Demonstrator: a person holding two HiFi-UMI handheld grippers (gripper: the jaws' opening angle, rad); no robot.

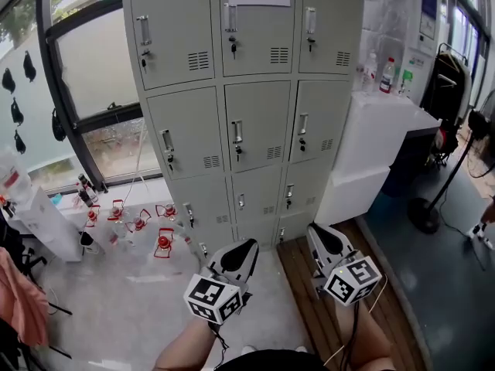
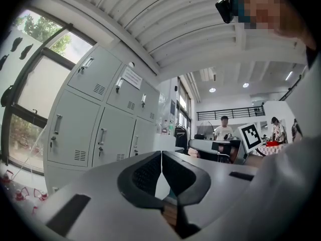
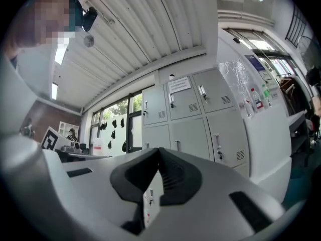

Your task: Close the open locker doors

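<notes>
Grey concrete floor runs from a big window [image 1: 85,68] on the left to the bank of lockers [image 1: 247,107] ahead, with a white counter [image 1: 379,137] touching its right side. From the head view, every locker door I can see sits flush with its frame. The lowest row is partly hidden behind my tools, so I can't vouch for it. The left gripper [image 1: 246,247] and right gripper [image 1: 317,232] hang side by side in front of the bank, well short of it, pointing roughly level at its lower rows. Small red items [image 1: 162,242] lie on the floor near the left corner.

In the left gripper view the jaws are pressed together with nothing between them. The lockers [image 2: 100,119] stand off to the left, doors flat.

In the right gripper view those jaws are also together and empty. The same bank [image 3: 190,119] fills the background, and no door stands proud.

I judge the closing is done or nearly so. To finish well I'd check the bottom row. If a door is ajar, I'd push it with the closed tips near its handle edge, clear of the keys [image 1: 233,49] hanging in the locks, until it sits flush.
</notes>
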